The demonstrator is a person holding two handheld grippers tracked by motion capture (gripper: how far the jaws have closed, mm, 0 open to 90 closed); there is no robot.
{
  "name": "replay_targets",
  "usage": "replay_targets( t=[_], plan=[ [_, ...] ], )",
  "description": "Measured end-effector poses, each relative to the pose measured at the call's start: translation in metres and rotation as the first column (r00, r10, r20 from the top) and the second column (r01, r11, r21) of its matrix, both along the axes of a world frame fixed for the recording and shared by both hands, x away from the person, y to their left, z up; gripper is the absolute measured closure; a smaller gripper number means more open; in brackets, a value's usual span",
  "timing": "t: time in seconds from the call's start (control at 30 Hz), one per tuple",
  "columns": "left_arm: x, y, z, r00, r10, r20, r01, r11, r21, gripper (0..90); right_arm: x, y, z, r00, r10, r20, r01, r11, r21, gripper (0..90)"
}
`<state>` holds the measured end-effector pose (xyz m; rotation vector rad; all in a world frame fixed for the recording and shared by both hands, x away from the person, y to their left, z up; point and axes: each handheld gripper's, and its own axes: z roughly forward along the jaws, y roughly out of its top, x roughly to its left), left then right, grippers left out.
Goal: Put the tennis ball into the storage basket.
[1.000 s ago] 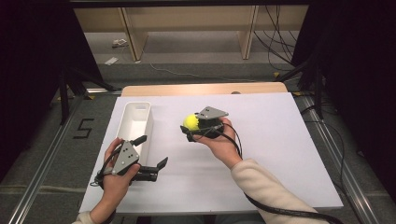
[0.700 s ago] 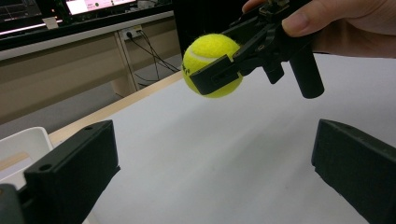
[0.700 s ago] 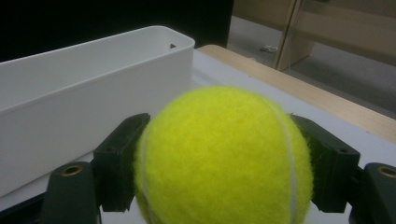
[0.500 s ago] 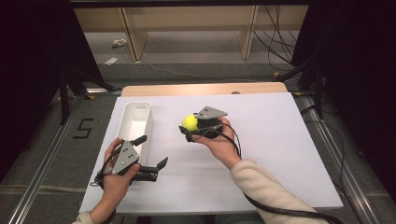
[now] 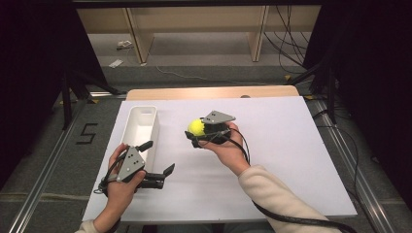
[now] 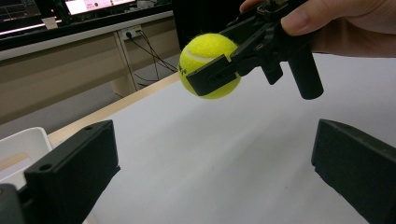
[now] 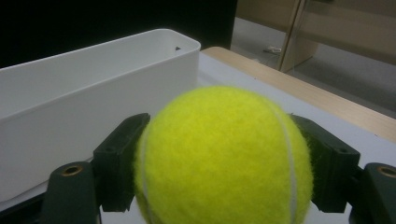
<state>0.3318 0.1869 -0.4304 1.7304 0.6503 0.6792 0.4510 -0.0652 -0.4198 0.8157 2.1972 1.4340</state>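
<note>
A yellow tennis ball [image 5: 196, 127] is held a little above the white table top, just right of a long white bin [image 5: 141, 128]. My right gripper [image 5: 198, 132] is shut on it, one black jaw on each side. In the right gripper view the ball [image 7: 224, 154] sits large between the jaws, with the bin [image 7: 93, 98] close behind on the left. My left gripper [image 5: 156, 158] rests near the table's front left, open and with nothing in it. In the left gripper view its jaws stand wide apart, and the ball [image 6: 205, 60] in the right gripper [image 6: 243, 56] hangs beyond them.
The white table top [image 5: 291, 145] spreads wide to the right of the hands. A wooden strip [image 5: 214, 92] runs along its far edge. Beyond it are shelving legs and cables on the floor. A corner of the bin [image 6: 18, 149] shows in the left gripper view.
</note>
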Motion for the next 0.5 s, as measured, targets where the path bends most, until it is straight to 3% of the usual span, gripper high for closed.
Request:
replay_targets(
  t=[0.5],
  plan=[
    [-0.0002, -0.0003, 0.0, 1.0, -0.001, 0.0, 0.001, 1.0, 0.003, 0.3, -0.0013, 0.0037, 0.003, 1.0, 0.005, 0.006, -0.005, 1.0, 0.002, 26.1]
  ],
)
